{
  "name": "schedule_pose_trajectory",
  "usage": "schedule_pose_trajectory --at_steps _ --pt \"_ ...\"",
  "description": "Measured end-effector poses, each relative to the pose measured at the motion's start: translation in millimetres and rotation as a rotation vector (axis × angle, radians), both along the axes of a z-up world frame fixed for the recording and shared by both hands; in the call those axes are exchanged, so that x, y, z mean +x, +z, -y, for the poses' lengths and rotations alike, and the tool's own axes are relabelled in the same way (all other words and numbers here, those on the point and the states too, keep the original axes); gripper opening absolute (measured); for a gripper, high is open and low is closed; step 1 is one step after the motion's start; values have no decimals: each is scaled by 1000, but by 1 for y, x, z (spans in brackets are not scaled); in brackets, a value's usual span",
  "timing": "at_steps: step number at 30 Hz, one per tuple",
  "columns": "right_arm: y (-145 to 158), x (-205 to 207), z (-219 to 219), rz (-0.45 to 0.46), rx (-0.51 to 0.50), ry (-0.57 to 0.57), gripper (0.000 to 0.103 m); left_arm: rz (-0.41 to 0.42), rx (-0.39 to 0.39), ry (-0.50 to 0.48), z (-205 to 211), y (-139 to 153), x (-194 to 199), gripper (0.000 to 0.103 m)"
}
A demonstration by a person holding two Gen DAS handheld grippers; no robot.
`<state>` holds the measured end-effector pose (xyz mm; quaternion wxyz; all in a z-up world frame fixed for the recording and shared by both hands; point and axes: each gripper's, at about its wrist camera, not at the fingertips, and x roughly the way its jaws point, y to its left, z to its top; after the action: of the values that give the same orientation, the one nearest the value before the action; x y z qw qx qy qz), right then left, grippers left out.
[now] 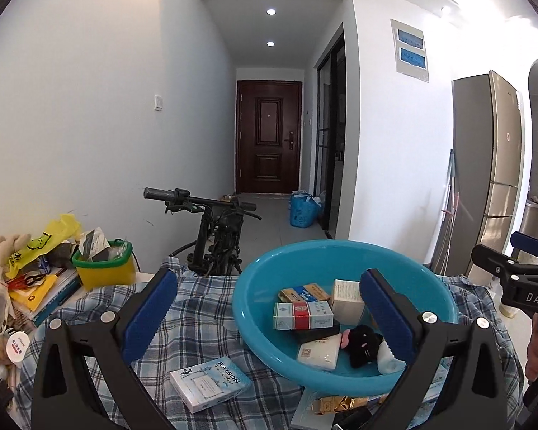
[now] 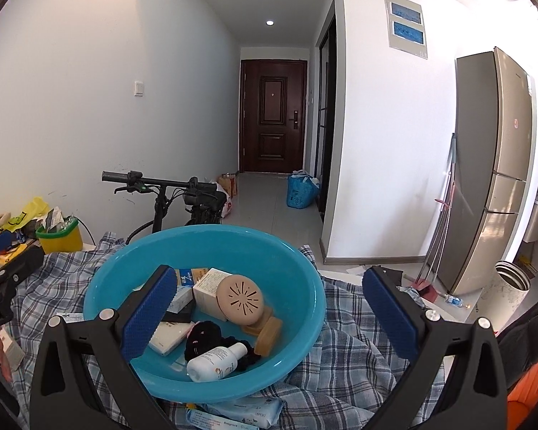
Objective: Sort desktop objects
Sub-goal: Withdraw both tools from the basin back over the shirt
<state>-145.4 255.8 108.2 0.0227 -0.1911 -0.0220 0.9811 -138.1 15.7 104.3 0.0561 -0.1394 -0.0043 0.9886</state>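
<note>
A blue plastic basin (image 1: 254, 308) (image 2: 305, 286) sits on a plaid cloth and holds several small boxes, a black plush toy (image 1: 364, 344), a white bottle (image 2: 217, 360) and a round beige device (image 2: 244, 299). A light blue RAISON box (image 1: 209, 385) lies on the cloth in front of the basin. My left gripper (image 1: 269, 319) is open and empty, its fingers spanning the basin's near left rim. My right gripper (image 2: 269, 315) is open and empty, above the basin's right side. The right gripper also shows at the edge of the left wrist view (image 1: 520, 276).
A yellow bin with a green rim (image 1: 104, 268) and a pile of books, bags and plush toys (image 1: 25, 279) stand at the left. A wet-wipes pack (image 2: 244, 412) and gold wrapper (image 1: 337, 403) lie at the near edge. A bicycle (image 1: 215, 236) stands behind the table.
</note>
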Motion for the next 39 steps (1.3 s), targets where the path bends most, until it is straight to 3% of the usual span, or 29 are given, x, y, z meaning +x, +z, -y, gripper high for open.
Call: schedule_pose_trajectory --at_steps 6,9,13,17,21,25,31,34,39 --pt "-2 13 6 17 64 27 103 -23 -22 -2 -4 6 26 103" --pt "0 26 6 22 31 48 103 12 -28 -20 -5 9 36 103" --pt "0 48 5 7 15 27 103 -8 -65 -5 -6 11 53 103" --pt "4 67 4 1 4 36 103 20 -38 -8 3 9 66 103" --pt "5 86 2 36 -46 94 103 35 -42 12 8 6 78 103" --pt "-1 101 3 67 -20 104 103 45 -53 19 9 0 87 103" --pt "-18 106 -6 117 -38 81 103 128 0 -35 12 -12 94 103" --pt "-28 102 -8 148 -28 71 103 154 -26 -14 9 -20 95 103" --pt "-43 101 -9 194 -39 80 103 254 -69 -59 2 -39 89 103"
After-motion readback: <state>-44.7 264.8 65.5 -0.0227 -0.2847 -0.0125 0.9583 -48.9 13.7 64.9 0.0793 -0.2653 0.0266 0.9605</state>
